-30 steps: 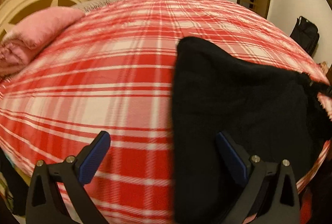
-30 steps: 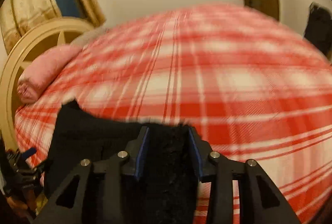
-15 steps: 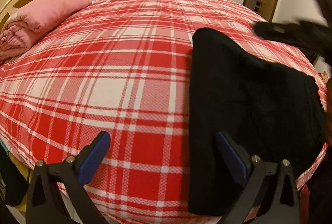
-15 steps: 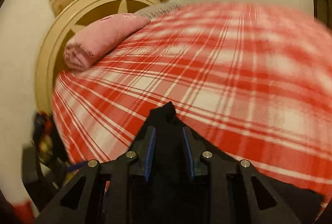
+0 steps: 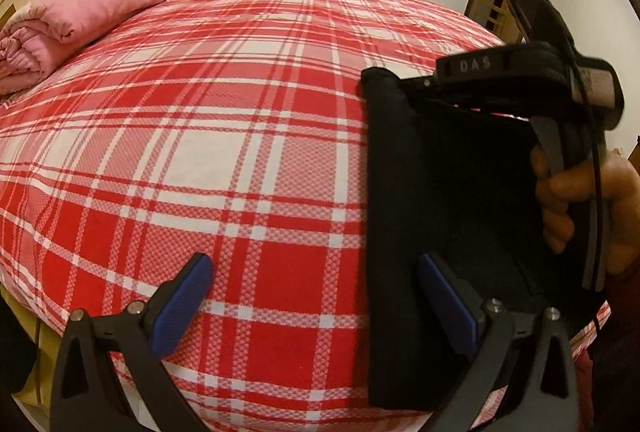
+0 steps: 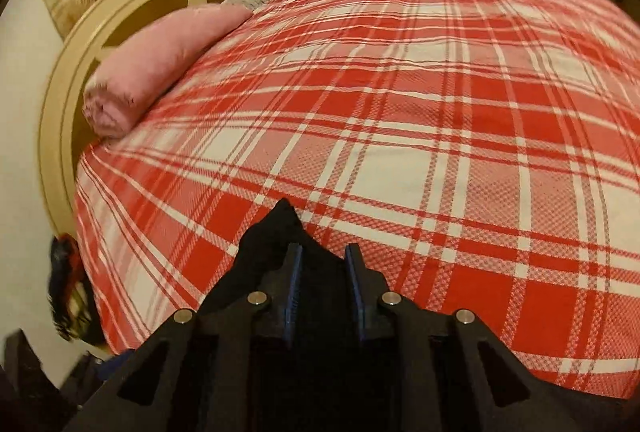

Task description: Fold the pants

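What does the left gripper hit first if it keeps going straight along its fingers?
Probably the plaid bedspread. The open left gripper points down at it, with the black pants' edge just right of the line; depth is unclear.

The right claw (image 6: 322, 264), jaws just closing on the black pants (image 5: 448, 192), has carried their edge leftward across the bed.

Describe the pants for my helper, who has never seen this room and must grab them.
Find the bed with the red and white plaid bedspread. The pants lie near its front right edge in the left wrist view, folded into a flat dark slab, opposite the rolled pink blanket by the headboard. They are the only black cloth on the plaid.
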A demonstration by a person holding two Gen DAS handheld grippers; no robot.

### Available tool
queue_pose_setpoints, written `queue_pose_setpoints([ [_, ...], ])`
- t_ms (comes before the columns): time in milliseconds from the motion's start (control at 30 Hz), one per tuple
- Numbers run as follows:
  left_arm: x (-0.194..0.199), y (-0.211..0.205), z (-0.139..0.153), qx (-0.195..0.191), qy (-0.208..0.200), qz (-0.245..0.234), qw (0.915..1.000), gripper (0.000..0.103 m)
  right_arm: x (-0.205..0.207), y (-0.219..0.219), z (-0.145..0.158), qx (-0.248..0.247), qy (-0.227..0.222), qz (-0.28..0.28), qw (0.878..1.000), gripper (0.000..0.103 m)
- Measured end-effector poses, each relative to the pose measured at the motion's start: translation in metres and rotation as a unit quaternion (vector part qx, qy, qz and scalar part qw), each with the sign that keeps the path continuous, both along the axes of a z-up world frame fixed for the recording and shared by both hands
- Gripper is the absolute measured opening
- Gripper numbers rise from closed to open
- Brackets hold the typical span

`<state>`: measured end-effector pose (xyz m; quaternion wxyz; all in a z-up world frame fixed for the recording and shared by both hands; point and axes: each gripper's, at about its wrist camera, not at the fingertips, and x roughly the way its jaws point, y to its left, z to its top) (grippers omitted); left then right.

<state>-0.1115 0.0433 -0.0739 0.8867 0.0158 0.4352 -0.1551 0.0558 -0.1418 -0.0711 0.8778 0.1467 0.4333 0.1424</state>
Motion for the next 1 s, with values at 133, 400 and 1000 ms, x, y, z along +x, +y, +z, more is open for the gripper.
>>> queue_pose_setpoints([
  [133,-0.001,0.002,-0.001,0.0,0.004,-0.003,1.0,0.103,-0.005,-0.016,0.022,0.042,-0.023,-0.024,0.999,0.021],
  [400,0.0,0.002,-0.001,0.001,0.005,-0.001,1.0,0.103,0.034,0.041,0.002,-0.086,0.029,0.016,0.996,0.021],
  [1000,-0.001,0.008,-0.002,-0.005,0.007,-0.011,0.9999,0.103,-0.016,0.037,0.006,-0.114,-0.045,0.09,0.988,0.037],
])
